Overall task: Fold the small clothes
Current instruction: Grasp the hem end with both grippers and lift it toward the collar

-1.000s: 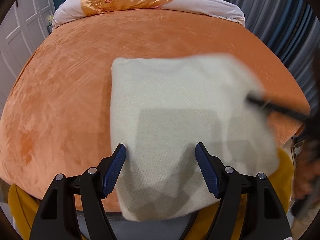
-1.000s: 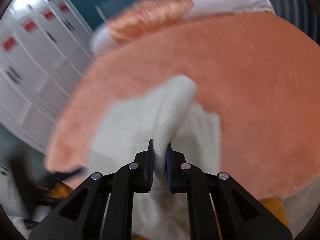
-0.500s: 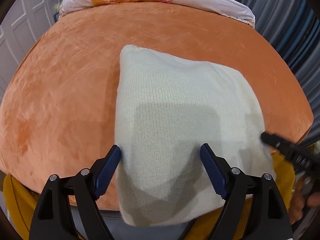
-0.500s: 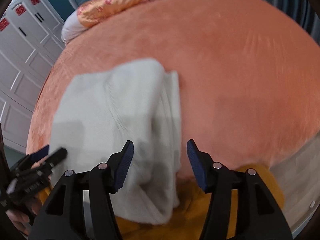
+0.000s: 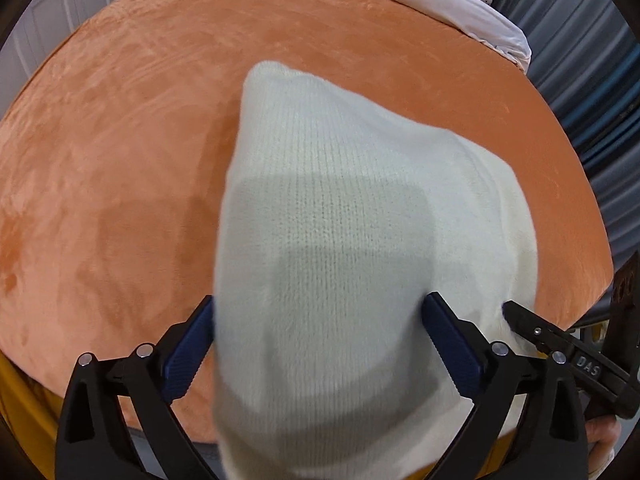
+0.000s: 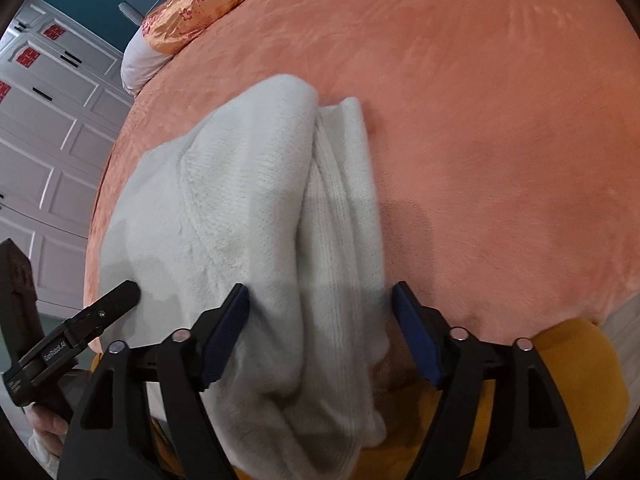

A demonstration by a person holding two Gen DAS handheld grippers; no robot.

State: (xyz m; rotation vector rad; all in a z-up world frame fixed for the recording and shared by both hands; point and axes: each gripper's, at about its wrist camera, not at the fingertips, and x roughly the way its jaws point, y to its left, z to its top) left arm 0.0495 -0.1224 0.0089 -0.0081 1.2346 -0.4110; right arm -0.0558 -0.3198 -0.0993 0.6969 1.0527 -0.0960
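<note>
Both grippers, left and right, have just been opening and now stand wide over one cream knit, pinching nothing; it lies folded at the near edge of one orange bed, part overhanging. My guess: a low pad could snag the layers or drag them off the edge

- One white knit garment, folded, on the near part of the bed.
- One bed with an orange cover.
- One orange floral pillow at the far end.
- Two hand-held grippers: left, right.
- Four blue pads, two per gripper.
</note>
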